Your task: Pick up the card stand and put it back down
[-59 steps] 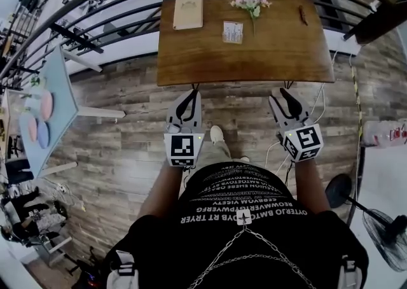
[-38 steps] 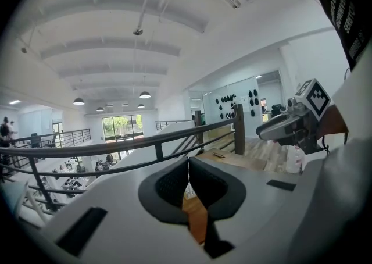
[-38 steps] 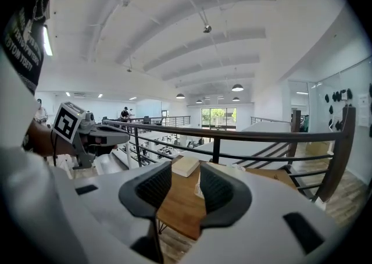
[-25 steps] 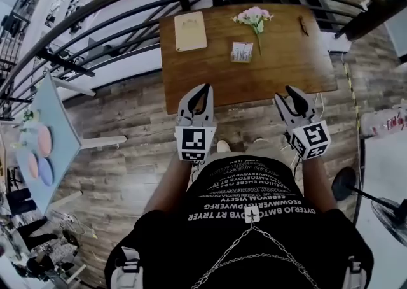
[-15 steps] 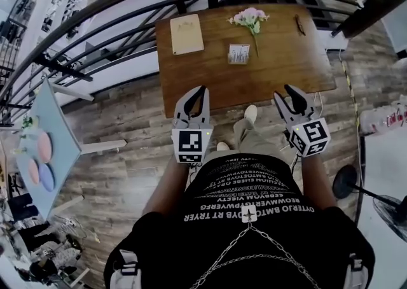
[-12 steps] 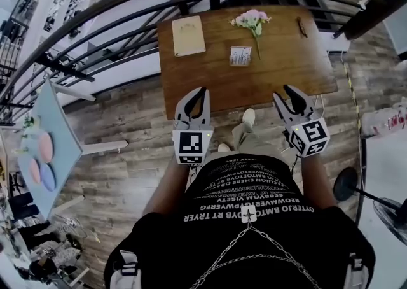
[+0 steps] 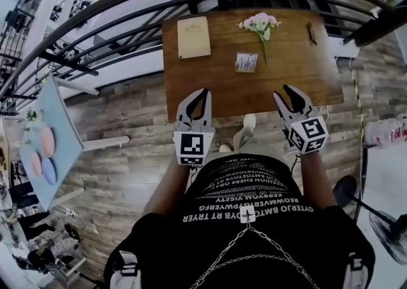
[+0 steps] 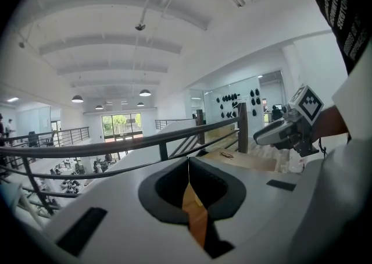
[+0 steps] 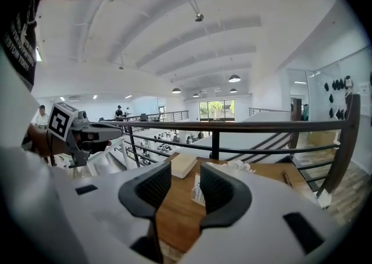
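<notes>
The left gripper (image 7: 204, 93) has its fingers clenched tip to tip, with nothing caught between them; through the narrow slit beneath the tips in the left gripper view only a strip of brown table (image 8: 197, 222) shows. The right gripper (image 7: 285, 92) has its fingers released, standing apart with only air in the gap, and in the right gripper view the card stand (image 9: 197, 190) is seen beyond that gap, well apart from the tips. Both grippers are held side by side at the table's near edge (image 7: 254, 98), each pointing toward the far side. The card stand (image 7: 247, 62) stands on the table near its middle, untouched by either gripper, its printed face toward the person. Just beyond it lies a spray of pink flowers (image 7: 261, 23) with the stem running down beside the stand's right side. A cream notebook (image 7: 194, 37) lies flat toward the far left corner, and a small dark object (image 7: 311, 32), too small to identify, lies near the far right edge. A dark metal railing (image 7: 127, 11) curves behind the table, which stands on a wood-plank floor (image 7: 127, 122).
</notes>
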`<action>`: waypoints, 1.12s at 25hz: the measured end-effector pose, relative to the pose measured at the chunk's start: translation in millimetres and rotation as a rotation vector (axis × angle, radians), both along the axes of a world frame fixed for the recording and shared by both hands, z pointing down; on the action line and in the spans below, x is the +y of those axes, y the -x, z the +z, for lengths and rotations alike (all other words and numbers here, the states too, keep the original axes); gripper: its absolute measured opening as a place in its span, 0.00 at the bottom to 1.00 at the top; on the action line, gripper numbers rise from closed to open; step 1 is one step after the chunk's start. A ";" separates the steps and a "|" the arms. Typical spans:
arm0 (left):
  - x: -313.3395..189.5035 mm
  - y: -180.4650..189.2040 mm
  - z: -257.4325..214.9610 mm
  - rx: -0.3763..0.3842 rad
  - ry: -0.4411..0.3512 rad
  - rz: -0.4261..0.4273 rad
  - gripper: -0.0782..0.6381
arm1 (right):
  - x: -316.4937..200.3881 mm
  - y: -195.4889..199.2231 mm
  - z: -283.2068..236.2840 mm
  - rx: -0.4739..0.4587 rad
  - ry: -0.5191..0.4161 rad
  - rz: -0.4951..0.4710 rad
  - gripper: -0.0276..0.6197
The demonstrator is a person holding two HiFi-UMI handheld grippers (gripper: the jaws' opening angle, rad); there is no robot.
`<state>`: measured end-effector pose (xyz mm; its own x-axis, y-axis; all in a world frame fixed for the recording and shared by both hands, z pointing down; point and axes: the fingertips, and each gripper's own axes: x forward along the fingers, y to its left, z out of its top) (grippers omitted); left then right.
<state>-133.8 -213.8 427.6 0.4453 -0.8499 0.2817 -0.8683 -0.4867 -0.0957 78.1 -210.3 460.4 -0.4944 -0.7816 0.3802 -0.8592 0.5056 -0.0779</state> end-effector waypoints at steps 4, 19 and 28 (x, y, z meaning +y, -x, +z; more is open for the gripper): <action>-16.6 -4.7 6.3 -0.007 0.014 -0.013 0.15 | -22.1 -6.3 16.2 0.002 0.032 -0.010 0.27; -75.3 -26.4 43.8 -0.036 0.093 -0.056 0.15 | -94.0 -23.4 111.7 0.022 0.188 -0.083 0.27; -99.6 -44.8 68.1 -0.054 0.155 -0.063 0.15 | -121.0 -23.1 178.6 0.031 0.296 -0.142 0.27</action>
<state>-89.1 -313.4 495.6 0.3730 -0.8203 0.4335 -0.8933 -0.4438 -0.0713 101.2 -331.4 639.0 -0.5753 -0.5591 0.5971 -0.7861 0.5796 -0.2148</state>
